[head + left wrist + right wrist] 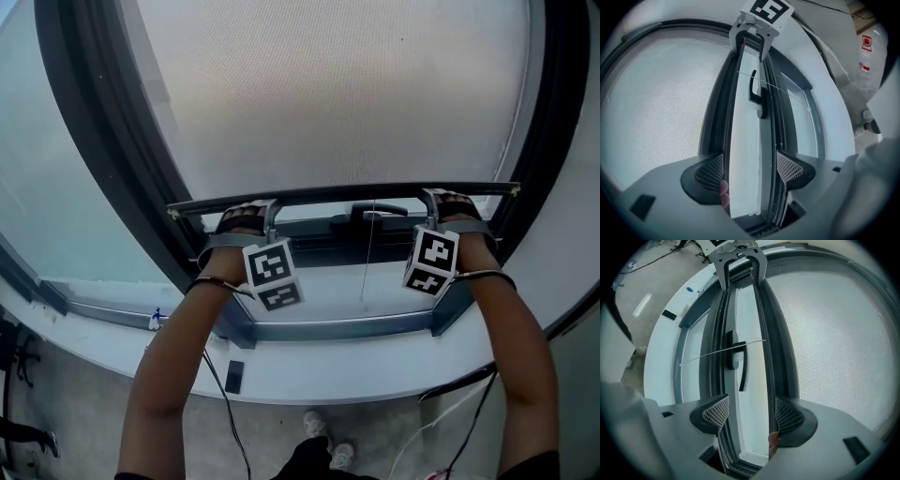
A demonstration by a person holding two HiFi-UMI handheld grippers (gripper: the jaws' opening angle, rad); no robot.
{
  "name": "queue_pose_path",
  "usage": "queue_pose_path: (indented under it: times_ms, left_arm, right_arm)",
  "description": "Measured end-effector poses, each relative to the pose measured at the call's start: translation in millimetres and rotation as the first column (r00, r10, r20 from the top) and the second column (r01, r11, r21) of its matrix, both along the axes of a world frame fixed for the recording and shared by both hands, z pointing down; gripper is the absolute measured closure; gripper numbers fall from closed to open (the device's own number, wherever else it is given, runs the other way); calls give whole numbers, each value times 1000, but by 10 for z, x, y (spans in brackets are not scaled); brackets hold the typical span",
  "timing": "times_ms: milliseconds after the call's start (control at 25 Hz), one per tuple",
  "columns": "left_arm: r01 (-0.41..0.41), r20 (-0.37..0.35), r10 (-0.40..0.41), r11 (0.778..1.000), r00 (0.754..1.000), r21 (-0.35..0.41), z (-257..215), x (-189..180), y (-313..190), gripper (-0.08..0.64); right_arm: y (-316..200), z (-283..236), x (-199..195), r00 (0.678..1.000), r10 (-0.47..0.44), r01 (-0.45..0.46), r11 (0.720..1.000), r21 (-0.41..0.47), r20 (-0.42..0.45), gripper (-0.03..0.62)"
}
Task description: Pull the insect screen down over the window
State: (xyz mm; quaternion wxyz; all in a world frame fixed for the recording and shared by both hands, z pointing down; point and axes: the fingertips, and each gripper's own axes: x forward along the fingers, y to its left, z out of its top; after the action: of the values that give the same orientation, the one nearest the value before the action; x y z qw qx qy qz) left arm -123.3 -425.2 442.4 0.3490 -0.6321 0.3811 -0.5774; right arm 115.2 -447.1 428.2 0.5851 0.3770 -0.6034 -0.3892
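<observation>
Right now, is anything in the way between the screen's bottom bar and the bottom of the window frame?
Nothing visible blocks it. Only an open gap lies between the bottom bar and the lower frame. The window handle shows in that gap, seemingly set behind the screen's track, and a thin cord hangs loose.

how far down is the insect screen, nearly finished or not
Mostly done: the mesh covers the upper pane, and its bottom bar sits low, just above the window handle. In hand: left gripper and right gripper straddle the bar, jaws apart. Left: a strip of bare window shows between the bar and lower frame.
</observation>
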Motion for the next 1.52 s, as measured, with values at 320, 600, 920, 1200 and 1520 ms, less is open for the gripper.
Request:
queue_pose_path:
  times_ms: [320, 600, 920, 1200, 1520]
  left_arm:
    - [4, -17, -5, 998, 1000, -58, 473, 29, 44, 201]
    - [12, 20, -9, 989, 1000, -150, 833, 22, 71, 201]
    - [14, 27, -9, 986, 1000, -164, 1103, 17, 83, 201]
    - [18, 31, -12, 980, 999, -197, 1227, 32, 130, 201]
    - [32, 34, -25, 974, 999, -226, 1286, 28, 158, 201]
  right_arm:
    - [71, 485, 36, 999, 14, -18, 995, -97, -36, 292]
    - [114, 819, 41, 998, 24, -33, 983, -181, -49, 293]
    - [143, 1098, 44, 998, 38, -47, 979, -199, -51, 293]
    - [172, 1223, 49, 998, 38, -47, 974, -223, -44, 293]
    - [199, 1269, 49, 998, 33, -46, 969, -244, -56, 293]
